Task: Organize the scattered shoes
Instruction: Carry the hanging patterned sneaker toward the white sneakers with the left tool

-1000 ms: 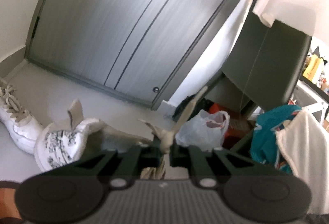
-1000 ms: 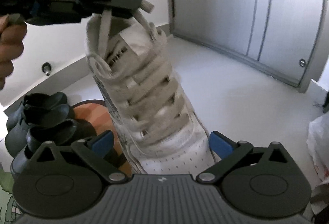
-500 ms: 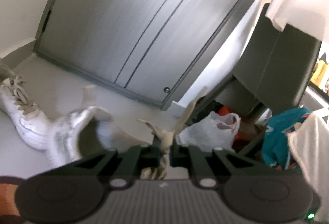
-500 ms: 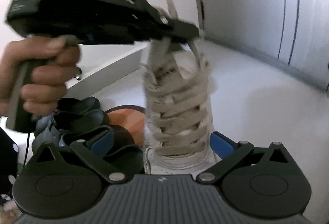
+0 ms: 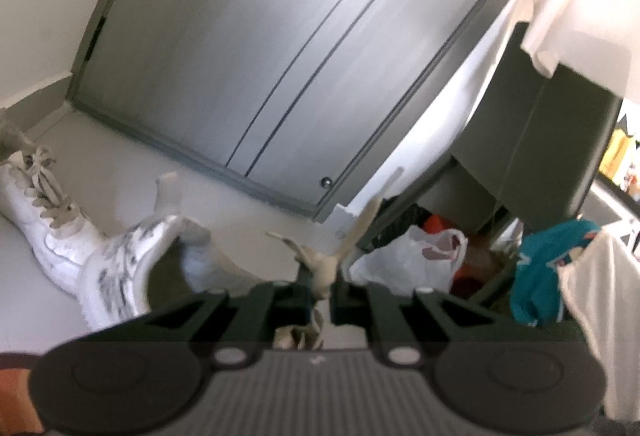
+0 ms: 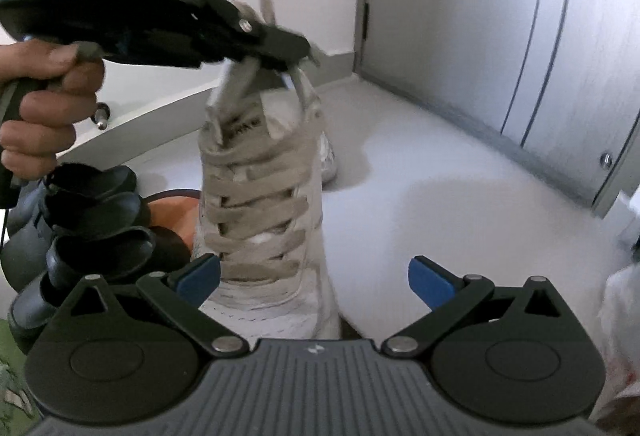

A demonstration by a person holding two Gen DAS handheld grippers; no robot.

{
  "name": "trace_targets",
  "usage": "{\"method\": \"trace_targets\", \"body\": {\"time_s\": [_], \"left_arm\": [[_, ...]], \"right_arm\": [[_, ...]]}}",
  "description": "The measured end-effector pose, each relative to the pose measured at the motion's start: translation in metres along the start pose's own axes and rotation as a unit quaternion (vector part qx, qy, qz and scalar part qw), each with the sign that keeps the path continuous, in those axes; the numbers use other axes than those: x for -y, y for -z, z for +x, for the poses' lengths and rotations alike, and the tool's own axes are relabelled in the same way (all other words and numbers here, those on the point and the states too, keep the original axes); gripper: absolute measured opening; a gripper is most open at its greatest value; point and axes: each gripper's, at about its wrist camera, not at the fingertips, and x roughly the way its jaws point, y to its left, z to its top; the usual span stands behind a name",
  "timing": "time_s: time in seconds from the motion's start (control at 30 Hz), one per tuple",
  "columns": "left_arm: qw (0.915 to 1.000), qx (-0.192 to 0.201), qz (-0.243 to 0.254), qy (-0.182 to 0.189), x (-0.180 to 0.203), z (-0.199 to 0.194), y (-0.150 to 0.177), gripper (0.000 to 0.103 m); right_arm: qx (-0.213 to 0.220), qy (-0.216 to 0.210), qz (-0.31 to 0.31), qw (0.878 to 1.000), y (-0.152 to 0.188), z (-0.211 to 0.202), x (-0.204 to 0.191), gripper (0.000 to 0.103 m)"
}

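Your left gripper pinches the laces, hanging the white sneaker toe-down over the floor beside the black shoes, apparently for placement. Your right gripper waits spread, gripping nothing.

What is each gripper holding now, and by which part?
The left gripper holds the white sneaker by its laces. The right gripper holds nothing; its jaws stand open.

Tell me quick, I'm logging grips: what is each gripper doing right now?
Left gripper: shut on the laces of the white sneaker.
Right gripper: open, holding nothing.
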Motion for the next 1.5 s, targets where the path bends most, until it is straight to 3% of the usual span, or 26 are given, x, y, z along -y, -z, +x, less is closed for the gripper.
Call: {"method": "trace_targets", "body": {"time_s": [0.33,0.63,0.73,1.03,1.37,1.5], "left_arm": [[0.9998,0.006,-0.021,-0.001,-0.013,0.01,0.003,0.007],[0.9983,0.019,-0.054,0.006,-0.024,0.031,0.006,0.007],[0.9975,0.022,-0.067,0.003,-0.033,0.039,0.003,0.007],[0.997,-0.02,-0.074,0.005,-0.053,0.074,0.001,0.007],[0.9943,-0.046,-0.096,0.011,-0.064,0.103,0.034,0.007],[0.9924,-0.057,-0.108,0.015,-0.067,0.111,0.042,0.007]], "right_arm": [[-0.005,-0.078,0.069,0.995,0.005,0.002,-0.002,0.103],[-0.009,-0.044,0.083,0.996,0.004,0.015,-0.004,0.103],[-0.01,-0.059,0.095,0.994,0.002,0.019,0.0,0.103],[-0.029,-0.083,0.12,0.989,-0.002,0.048,0.004,0.102],[-0.08,-0.062,0.142,0.985,0.013,0.084,0.0,0.082],[-0.086,-0.052,0.138,0.985,0.016,0.085,-0.001,0.082]]}}
